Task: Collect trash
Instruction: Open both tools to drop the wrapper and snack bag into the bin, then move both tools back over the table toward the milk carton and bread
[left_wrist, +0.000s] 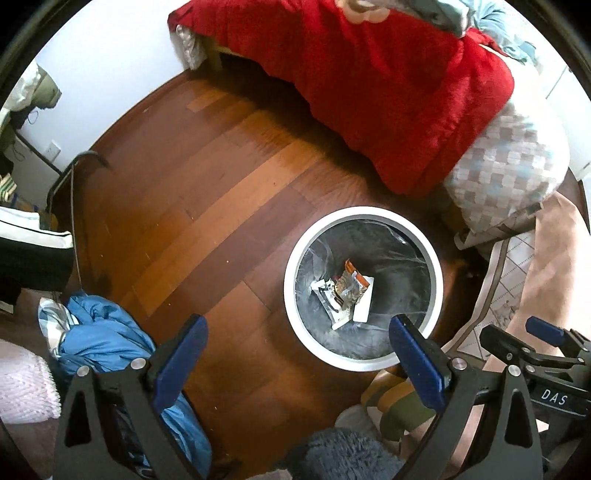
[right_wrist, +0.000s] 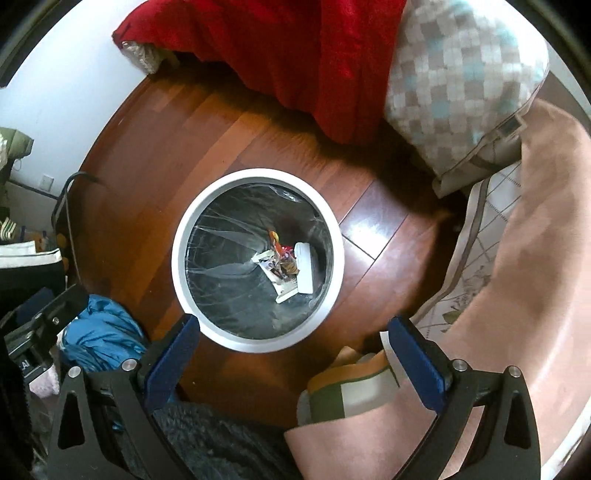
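Blue-padded black fingers of the left gripper (left_wrist: 299, 354) spread wide at the bottom of the left wrist view, holding nothing, with bare reddish-brown wooden floor (left_wrist: 207, 206) between them. Just beyond its right finger stands a round white-rimmed trash bin (left_wrist: 364, 290) lined with a dark plastic bag, and at the bottom of the bin lie crumpled snack wrappers and white paper scraps (left_wrist: 345, 295). The right gripper (right_wrist: 291, 354) is likewise spread wide and empty, poised above the near rim of the same bin, whose trash sits right of centre in that view. A red plush blanket (left_wrist: 388, 85) and a checkered pillow (right_wrist: 461, 81) hang over the bed edge behind the bin. Crumpled blue fabric (left_wrist: 107, 343) lies on the floor left of the left gripper.
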